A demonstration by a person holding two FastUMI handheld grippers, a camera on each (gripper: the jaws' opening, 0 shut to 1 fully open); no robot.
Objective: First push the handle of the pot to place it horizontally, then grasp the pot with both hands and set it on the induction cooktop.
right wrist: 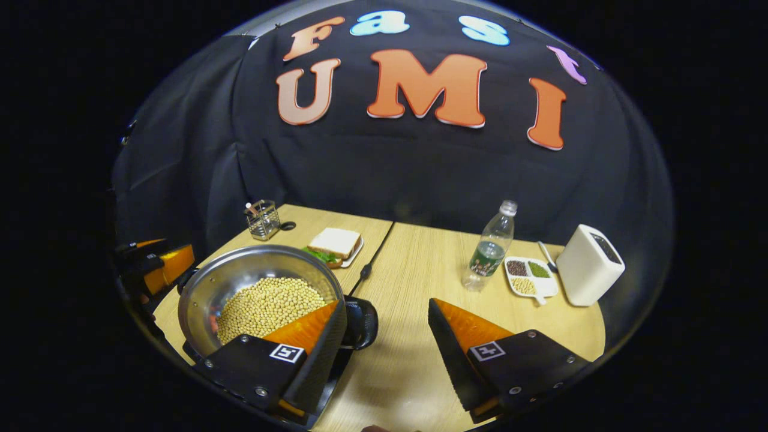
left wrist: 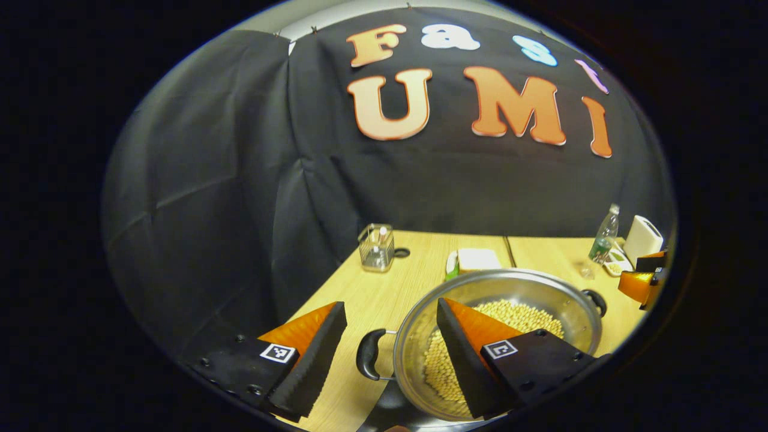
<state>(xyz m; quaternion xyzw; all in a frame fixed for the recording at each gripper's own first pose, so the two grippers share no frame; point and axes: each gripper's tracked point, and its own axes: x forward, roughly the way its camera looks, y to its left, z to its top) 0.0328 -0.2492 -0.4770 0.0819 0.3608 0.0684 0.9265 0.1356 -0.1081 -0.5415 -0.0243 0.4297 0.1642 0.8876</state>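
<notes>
Sandwich (right wrist: 336,242) just behind pot (right wrist: 240,276)

You're working in a dim booth; light from above hits the table (right wrist: 420,264), glare glints on the pot (left wrist: 510,288) rim, and fisheye bends and softens the edges.

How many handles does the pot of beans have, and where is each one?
2. One handle sits on the pot's left side, between the left gripper's open fingers; the other handle is on the right side, by the right gripper.
</notes>
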